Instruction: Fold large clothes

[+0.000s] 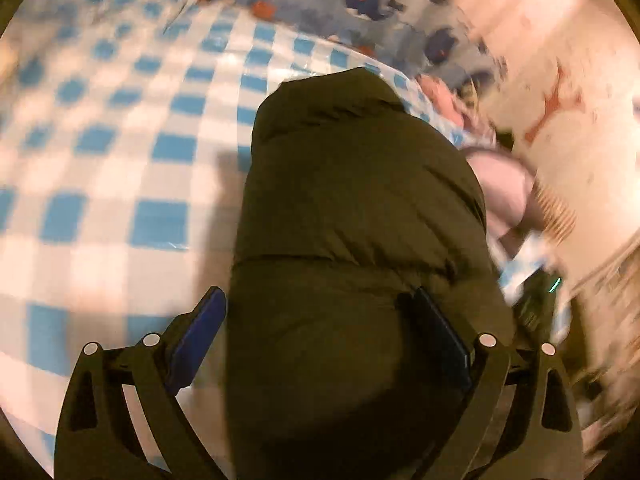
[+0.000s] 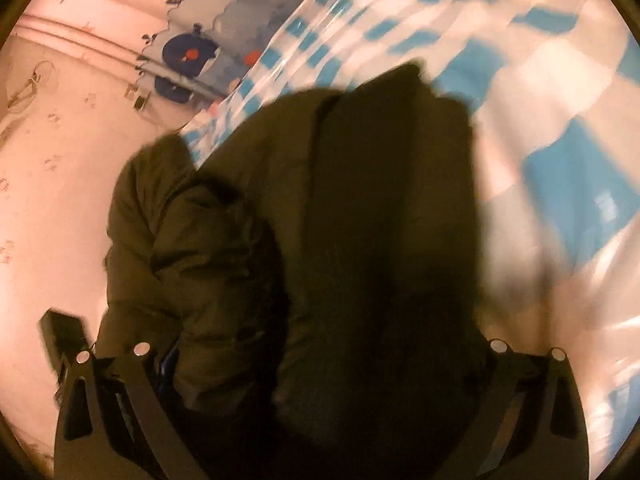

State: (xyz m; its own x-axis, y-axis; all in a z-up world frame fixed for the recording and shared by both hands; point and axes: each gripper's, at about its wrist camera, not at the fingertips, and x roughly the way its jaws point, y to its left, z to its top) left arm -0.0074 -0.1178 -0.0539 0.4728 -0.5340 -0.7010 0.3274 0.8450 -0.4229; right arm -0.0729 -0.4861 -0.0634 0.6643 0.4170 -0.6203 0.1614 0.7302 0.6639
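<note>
A dark olive puffer jacket (image 1: 360,208) lies bunched on a blue-and-white checked cloth (image 1: 120,140). My left gripper (image 1: 320,320) is wide open, its blue-padded fingers (image 1: 200,332) on either side of the jacket's near end. In the right wrist view the same jacket (image 2: 340,240) fills the middle and covers my right gripper (image 2: 320,360); its fingertips are hidden under the fabric. Part of the jacket hangs past the cloth's left edge.
A blue patterned cover (image 1: 360,4) lies beyond the checked cloth. A pale pink printed surface (image 2: 60,160) lies beside the cloth. The person's arm (image 1: 504,192) and a black device (image 1: 536,300) are at the right in the left wrist view.
</note>
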